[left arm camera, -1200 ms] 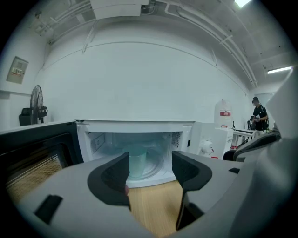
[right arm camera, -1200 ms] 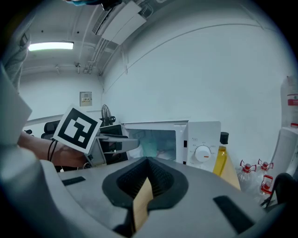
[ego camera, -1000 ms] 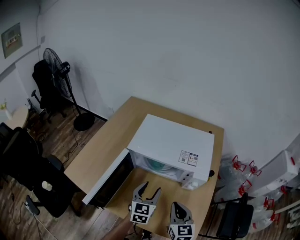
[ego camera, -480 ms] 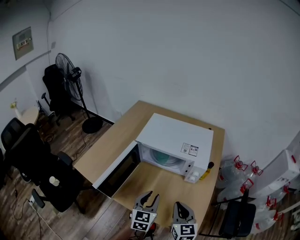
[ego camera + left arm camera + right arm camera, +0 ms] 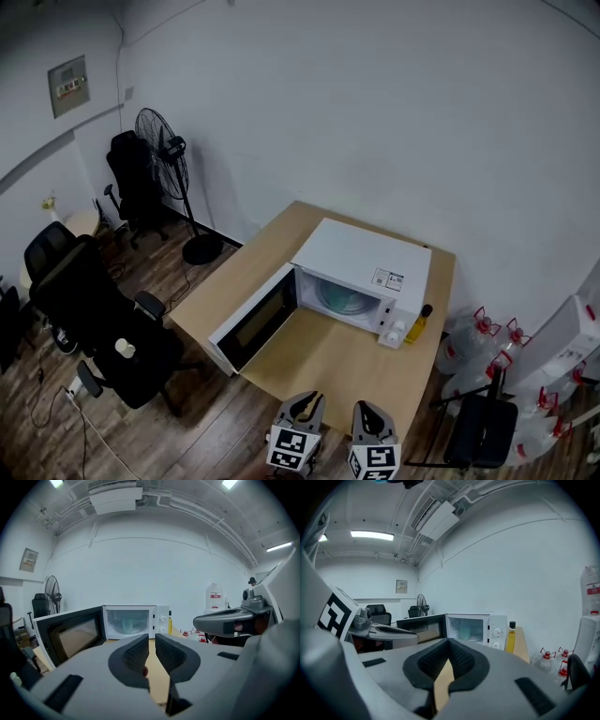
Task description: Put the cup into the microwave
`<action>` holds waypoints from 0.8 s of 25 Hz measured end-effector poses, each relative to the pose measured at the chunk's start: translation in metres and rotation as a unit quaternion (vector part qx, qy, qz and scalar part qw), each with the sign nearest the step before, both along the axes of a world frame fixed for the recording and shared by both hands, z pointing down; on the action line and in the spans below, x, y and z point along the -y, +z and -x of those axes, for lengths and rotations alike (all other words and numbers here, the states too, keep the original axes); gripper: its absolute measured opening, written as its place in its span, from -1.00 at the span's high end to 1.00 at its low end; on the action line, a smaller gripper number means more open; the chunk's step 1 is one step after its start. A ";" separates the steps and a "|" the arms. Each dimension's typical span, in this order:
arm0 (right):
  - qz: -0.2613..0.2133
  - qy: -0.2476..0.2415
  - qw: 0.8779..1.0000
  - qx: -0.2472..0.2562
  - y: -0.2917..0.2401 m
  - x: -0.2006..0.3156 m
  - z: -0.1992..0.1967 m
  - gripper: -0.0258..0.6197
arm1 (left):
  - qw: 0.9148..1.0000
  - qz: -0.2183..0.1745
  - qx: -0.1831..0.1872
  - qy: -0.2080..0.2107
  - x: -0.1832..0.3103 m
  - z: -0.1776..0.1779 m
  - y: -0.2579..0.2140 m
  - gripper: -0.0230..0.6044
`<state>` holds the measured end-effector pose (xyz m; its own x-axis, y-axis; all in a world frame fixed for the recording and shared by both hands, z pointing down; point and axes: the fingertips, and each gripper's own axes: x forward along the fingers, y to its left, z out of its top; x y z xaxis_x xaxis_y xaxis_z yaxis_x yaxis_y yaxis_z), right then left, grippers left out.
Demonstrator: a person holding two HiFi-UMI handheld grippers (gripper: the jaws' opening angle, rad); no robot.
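Observation:
A white microwave (image 5: 367,264) stands on the wooden table (image 5: 319,352) with its door (image 5: 251,320) swung open to the left. A pale teal cup (image 5: 337,298) sits inside it on the turntable, and shows in the left gripper view (image 5: 125,623) and the right gripper view (image 5: 465,631). Both grippers hang off the table's near edge, well back from the microwave. My left gripper (image 5: 303,405) is closing: its pads keep a narrow gap with nothing between them (image 5: 151,641). My right gripper (image 5: 374,413) is shut and empty (image 5: 449,645).
A yellow oil bottle (image 5: 418,323) stands by the microwave's right front corner. Left of the table are a standing fan (image 5: 161,148) and black office chairs (image 5: 94,309). Water jugs (image 5: 487,349) and a black chair (image 5: 483,431) sit to the right.
Both grippers and the head camera have drawn back from the microwave, which now looks smaller and farther. The left jaws have narrowed from wide open to a slim gap.

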<state>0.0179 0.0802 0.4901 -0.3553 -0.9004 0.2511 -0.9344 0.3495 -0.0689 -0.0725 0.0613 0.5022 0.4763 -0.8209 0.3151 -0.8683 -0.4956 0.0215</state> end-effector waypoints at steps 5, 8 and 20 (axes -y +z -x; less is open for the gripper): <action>-0.008 -0.005 1.000 -0.007 0.001 -0.037 0.005 0.87 | 1.000 0.000 0.000 0.000 -0.041 0.006 0.002 0.78; -0.015 -0.003 1.000 -0.008 0.004 -0.057 0.007 0.87 | 1.000 -0.001 -0.001 0.000 -0.063 0.010 0.004 0.80; -0.029 -0.015 0.999 -0.013 0.000 -0.097 0.018 0.87 | 1.000 -0.014 0.006 -0.004 -0.109 0.022 -0.001 0.83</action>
<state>0.0001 0.1774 0.4903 -0.3770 -0.9024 0.2088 -0.9244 0.3806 -0.0245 -0.0949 0.1704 0.5011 0.4658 -0.8337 0.2966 -0.8726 -0.4884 -0.0024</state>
